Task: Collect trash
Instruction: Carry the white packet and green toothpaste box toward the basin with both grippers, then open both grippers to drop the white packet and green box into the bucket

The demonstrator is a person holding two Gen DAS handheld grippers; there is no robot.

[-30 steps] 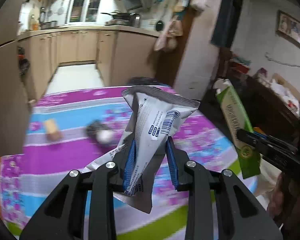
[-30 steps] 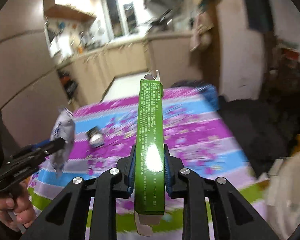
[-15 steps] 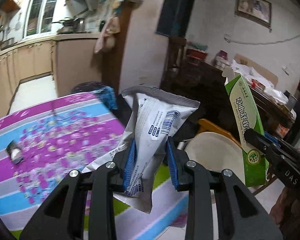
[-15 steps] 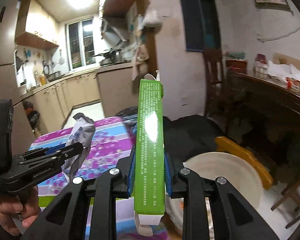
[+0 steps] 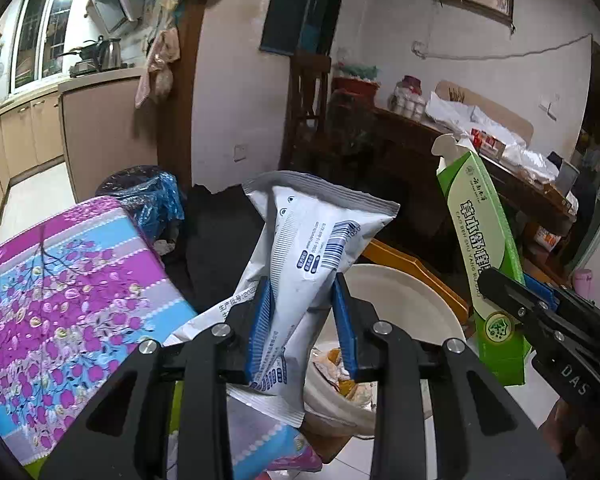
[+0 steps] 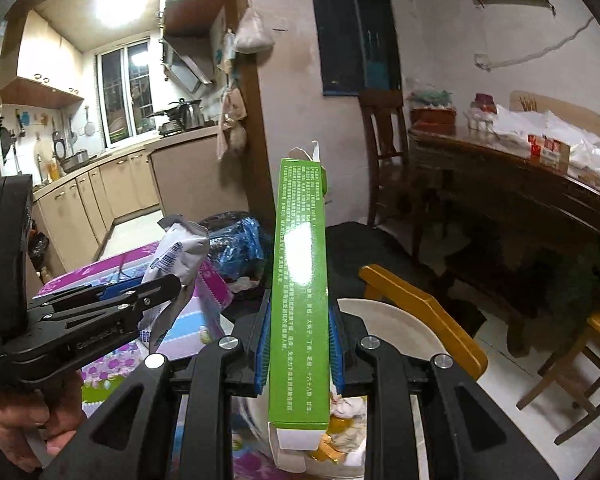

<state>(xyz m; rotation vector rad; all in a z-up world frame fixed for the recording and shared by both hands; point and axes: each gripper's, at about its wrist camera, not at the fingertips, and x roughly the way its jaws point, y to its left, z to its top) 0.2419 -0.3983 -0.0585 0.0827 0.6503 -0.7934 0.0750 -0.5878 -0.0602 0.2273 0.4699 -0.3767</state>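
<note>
Both tools have swung off the desk (image 5: 72, 280) toward the white bin (image 5: 412, 300), which now sits just below them. Left tool (image 5: 302, 320) is clamped on the silver wrapper (image 5: 316, 240), pinched at its lower middle; it looks light, limp and slick, so a firm pinch suits it. Right tool (image 6: 298, 344) is closed on the green carton (image 6: 300, 280), gripped low across its narrow faces. With its top flap open it is probably empty, so stiff but crushable. Scraps seem to lie in the bin already, though they are partly hidden.
</note>
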